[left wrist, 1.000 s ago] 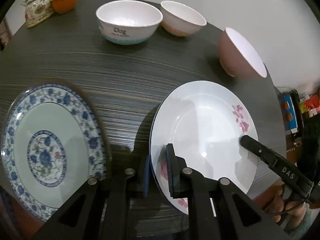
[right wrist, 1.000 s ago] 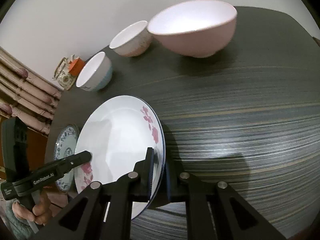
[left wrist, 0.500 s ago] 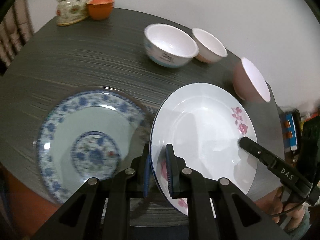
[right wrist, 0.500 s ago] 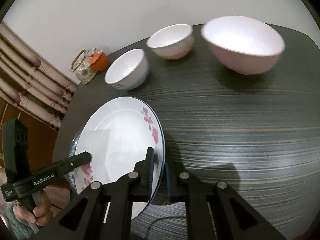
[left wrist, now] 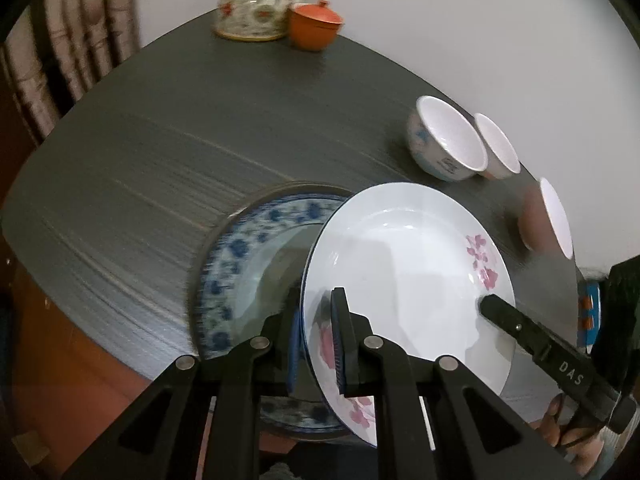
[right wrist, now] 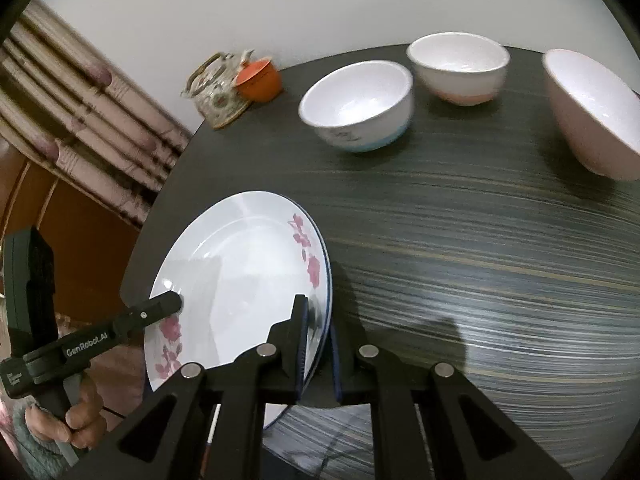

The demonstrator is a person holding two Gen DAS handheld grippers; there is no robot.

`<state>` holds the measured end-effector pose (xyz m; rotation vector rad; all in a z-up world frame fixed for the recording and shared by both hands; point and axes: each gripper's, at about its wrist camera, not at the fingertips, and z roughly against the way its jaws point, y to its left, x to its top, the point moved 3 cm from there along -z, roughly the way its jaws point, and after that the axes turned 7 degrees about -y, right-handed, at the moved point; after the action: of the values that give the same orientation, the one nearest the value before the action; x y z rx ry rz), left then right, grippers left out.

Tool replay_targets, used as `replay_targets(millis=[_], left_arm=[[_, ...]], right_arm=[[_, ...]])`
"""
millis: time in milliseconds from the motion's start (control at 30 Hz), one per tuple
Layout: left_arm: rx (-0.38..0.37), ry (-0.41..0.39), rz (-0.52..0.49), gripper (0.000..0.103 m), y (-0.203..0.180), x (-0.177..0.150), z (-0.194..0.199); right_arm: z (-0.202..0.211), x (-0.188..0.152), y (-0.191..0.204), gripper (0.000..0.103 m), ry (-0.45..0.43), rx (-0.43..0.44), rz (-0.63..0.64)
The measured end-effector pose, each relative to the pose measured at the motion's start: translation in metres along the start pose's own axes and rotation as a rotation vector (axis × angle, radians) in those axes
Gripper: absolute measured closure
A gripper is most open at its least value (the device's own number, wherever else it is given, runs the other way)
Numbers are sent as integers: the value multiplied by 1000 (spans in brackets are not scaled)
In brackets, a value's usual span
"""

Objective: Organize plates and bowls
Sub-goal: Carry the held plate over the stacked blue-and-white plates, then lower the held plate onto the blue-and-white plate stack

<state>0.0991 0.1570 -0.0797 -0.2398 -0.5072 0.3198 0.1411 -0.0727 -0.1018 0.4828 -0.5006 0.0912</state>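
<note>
The white plate (left wrist: 404, 280) with pink flowers is pinched at two places on its rim: by the left tool (left wrist: 316, 344) at the bottom centre of the left wrist view, and by the right tool (right wrist: 318, 344) at the bottom centre of the right wrist view. Each tool is pressed tight onto the rim. The plate is held tilted, partly over the blue patterned plate (left wrist: 240, 264) that lies flat at the lower centre of the left view.

A slip is judged possible, because only the thin rim is gripped and the glaze looks smooth. If the two tools are pulled apart or twisted against each other, the plate could be levered out of one grip. If it is lowered off-centre or on its edge, the blue plate beneath could be chipped or shoved toward the near edge of the surface (left wrist: 168, 128).

The surface is dark, round and streaked with a wood grain. Three bowls are seen toward the upper right: a blue-based bowl (right wrist: 360, 108), a pink-based bowl (right wrist: 460, 68) and a larger pink bowl (right wrist: 596, 116). A flowered teapot (left wrist: 256, 8) and an orange cup (left wrist: 316, 26) stand at the far edge, against a plain pale wall. A striped curtain (right wrist: 80, 120) hangs at the left.
</note>
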Motion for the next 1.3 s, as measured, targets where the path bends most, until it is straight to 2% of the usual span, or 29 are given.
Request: replay_targets(millis=[267, 500, 1300], left_arm=[[46, -2, 40, 92, 30, -5, -3], [53, 6, 57, 92, 44, -8, -5], [69, 24, 67, 92, 47, -8, -23]], right_arm=[[-23, -9, 19, 93, 47, 6, 6], [-38, -9, 25, 93, 67, 0, 0], [-47, -18, 26, 90, 99, -38, 6]])
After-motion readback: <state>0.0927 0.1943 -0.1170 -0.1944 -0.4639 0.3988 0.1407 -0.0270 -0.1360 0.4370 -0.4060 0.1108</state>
